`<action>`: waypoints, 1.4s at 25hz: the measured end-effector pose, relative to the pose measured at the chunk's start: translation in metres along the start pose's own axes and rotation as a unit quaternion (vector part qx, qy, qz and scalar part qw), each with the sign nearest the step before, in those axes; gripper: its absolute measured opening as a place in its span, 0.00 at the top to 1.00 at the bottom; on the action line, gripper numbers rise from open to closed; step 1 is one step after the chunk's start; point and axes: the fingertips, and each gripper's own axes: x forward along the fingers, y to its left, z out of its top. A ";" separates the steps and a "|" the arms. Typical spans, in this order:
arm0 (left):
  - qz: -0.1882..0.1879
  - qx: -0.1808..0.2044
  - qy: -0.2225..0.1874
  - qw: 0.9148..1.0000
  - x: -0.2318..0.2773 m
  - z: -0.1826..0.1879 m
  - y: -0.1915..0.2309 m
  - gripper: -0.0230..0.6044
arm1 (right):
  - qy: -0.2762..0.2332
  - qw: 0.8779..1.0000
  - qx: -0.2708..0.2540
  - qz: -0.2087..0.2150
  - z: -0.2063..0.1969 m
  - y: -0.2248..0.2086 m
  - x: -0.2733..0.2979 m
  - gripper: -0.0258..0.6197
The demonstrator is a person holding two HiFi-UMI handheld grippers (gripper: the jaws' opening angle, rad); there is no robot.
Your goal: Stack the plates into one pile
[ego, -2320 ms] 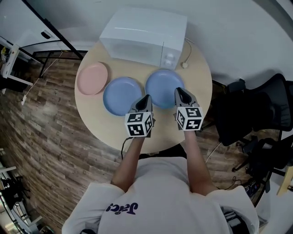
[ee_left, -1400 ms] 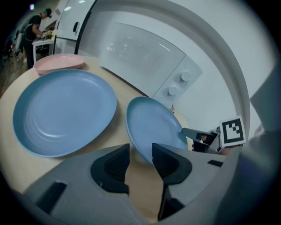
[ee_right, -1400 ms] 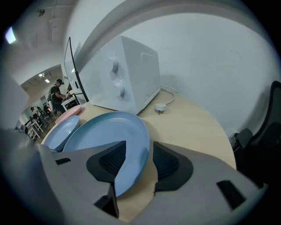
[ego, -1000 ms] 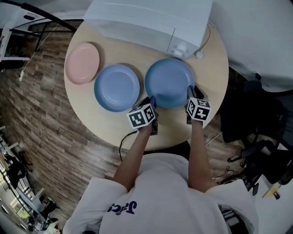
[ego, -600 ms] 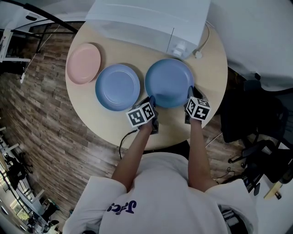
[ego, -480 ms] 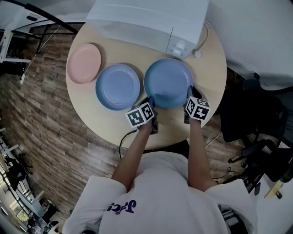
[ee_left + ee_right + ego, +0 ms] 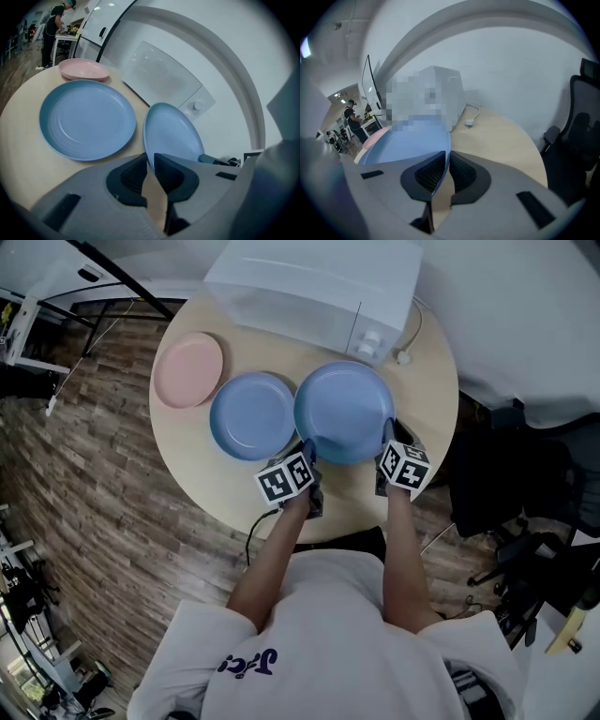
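Round table point(image 7: 427, 381) | left tool point(image 7: 307, 446), right tool point(image 7: 387, 430): each pinching right blue plate point(image 7: 345, 409) rim

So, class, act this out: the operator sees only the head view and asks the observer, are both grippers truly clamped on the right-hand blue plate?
Observer: The left gripper is. Its own view shows the pads pinching the rim of the held blue plate.
Operator: And the other one?
Observer: The right gripper is shut on that plate's edge too, as the right gripper view shows.
Operator: Does it touch the plate beside it?
Observer: No. In the left gripper view a strip of bare table separates it from the second blue plate.
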 end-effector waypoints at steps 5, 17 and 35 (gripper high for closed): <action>0.002 -0.009 -0.032 0.999 -0.034 0.016 0.018 0.87 | -0.007 1.000 -0.011 0.025 0.003 0.038 -0.005 0.90; 0.081 -0.042 -0.096 0.991 -0.106 0.049 0.117 0.87 | 0.015 0.989 -0.086 0.120 -0.003 0.180 0.024 0.90; 0.144 -0.061 -0.085 0.984 -0.094 0.061 0.199 0.85 | 0.084 0.975 -0.163 0.124 -0.039 0.243 0.085 0.88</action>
